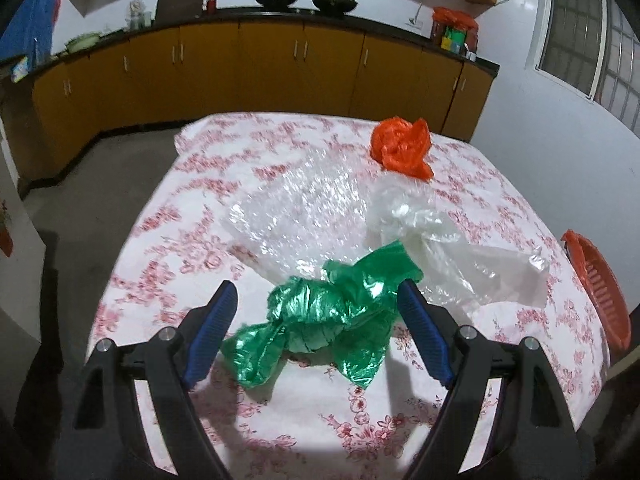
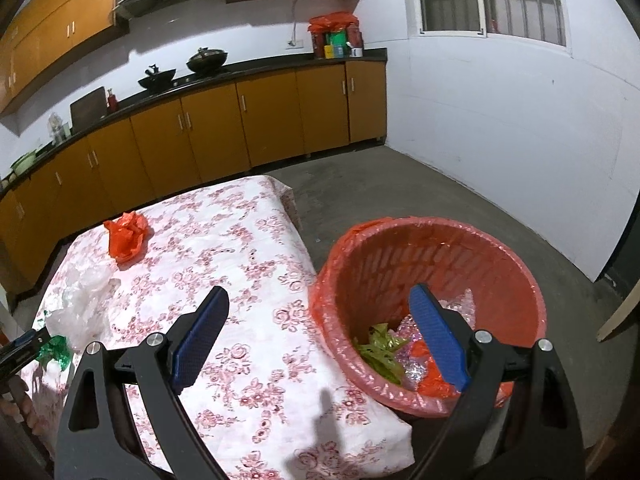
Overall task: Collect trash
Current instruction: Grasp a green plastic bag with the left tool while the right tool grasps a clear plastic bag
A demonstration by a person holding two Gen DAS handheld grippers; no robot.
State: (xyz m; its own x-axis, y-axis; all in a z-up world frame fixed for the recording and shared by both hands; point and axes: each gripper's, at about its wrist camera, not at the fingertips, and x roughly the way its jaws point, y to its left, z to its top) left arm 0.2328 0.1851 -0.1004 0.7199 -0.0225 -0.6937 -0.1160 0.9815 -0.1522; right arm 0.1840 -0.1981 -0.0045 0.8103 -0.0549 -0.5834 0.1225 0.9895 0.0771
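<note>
Crumpled green bag (image 1: 320, 320) on floral tablecloth (image 1: 168, 240), lying between wide-spread jaws of left gripper (image 1: 316, 312), pads not pressing it. Beyond green bag: clear bubble wrap (image 1: 296, 208), white plastic bag (image 1: 448, 248), orange bag (image 1: 402, 148) farthest. Red bin (image 2: 436, 256) beside table edge, scraps inside. Right gripper (image 2: 320, 316) open, empty, straddling table edge and bin rim.

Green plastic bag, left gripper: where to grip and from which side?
Grip the green plastic bag at its bunched, knotted middle, coming straight down from the near side. The left gripper is open and already straddles it; the loose tails at either end would probably slip or trail.
</note>
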